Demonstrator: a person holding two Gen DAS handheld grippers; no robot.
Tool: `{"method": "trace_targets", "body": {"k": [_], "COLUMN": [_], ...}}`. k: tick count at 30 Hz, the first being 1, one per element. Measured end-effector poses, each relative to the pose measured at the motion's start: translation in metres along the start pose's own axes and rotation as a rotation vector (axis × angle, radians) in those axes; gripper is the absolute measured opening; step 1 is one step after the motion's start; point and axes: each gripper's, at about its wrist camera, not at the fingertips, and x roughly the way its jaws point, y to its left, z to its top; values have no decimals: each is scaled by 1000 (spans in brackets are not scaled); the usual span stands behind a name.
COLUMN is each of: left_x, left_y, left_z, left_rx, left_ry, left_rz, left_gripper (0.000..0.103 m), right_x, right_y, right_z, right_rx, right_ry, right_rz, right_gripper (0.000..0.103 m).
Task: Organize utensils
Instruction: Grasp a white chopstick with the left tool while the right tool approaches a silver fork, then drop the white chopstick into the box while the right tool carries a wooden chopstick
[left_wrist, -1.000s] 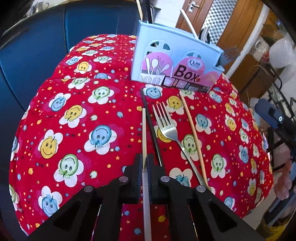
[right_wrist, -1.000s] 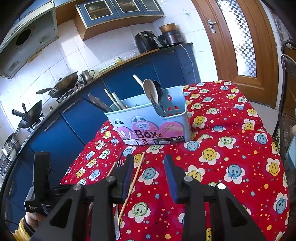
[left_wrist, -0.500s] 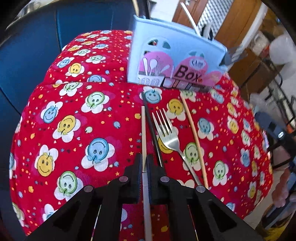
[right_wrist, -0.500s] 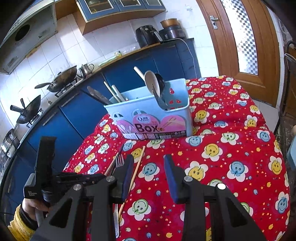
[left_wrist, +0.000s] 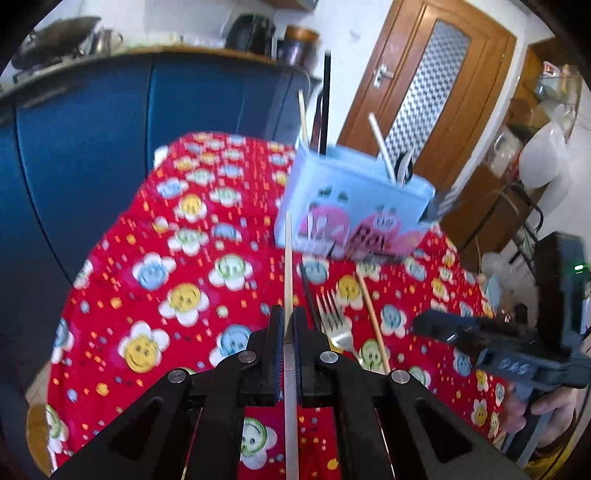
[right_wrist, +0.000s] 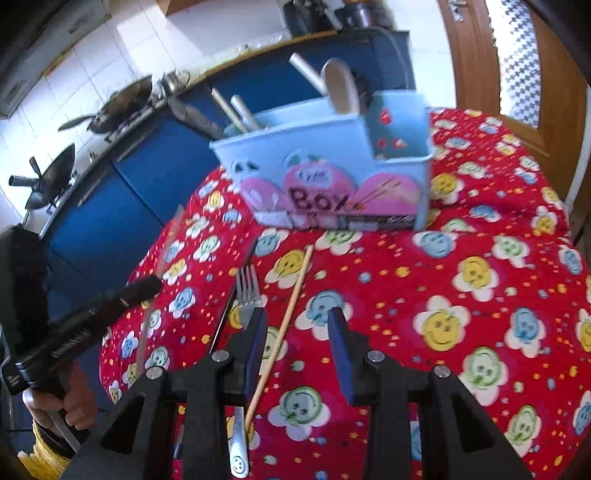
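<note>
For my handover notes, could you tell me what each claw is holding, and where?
The left claw is clamped partway along a pale chopstick; the right claw holds nothing.

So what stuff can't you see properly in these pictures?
- Print on the blue utensil box: smeared by motion blur in the left wrist view.
- Lower end of the pale chopstick: hidden between and behind the left gripper.
- Fork handle: partly covered by the right gripper in the right wrist view.
- Bottoms of the utensils standing in the box: hidden by its walls.
- Black chopstick: lower part hidden behind the left gripper.
</note>
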Motion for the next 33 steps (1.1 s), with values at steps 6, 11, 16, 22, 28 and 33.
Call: {"method": "trace_targets", "body": {"k": [6,11,16,22,28,33], "left_x": [-10,-12,-14,-22,-30,-34], "left_y": [5,10,13,8,-3,-15], "left_z": [4,3,2,3,5,11], "left_rx": [-2,-16,-28,-15,-1,15], "left_ry": [-80,-112,-142,-195,-241,-275], "left_rz": [4,-22,-63,-99,-126,-130], "left_gripper": [5,5,5,5,5,5], "right_x": [25,45,58,61,38,-7], "right_y": [9,12,13,14,3,7], "right_z": [10,20,30,34,29,22], "right_rx": [-38,-50,-69,-88,-24,-42], "right_ry": [97,195,253,260,135,-50], "right_rz": [-52,-64,-96,-102,-12,11], "right_gripper": [26,22,16,11,8,6]}}
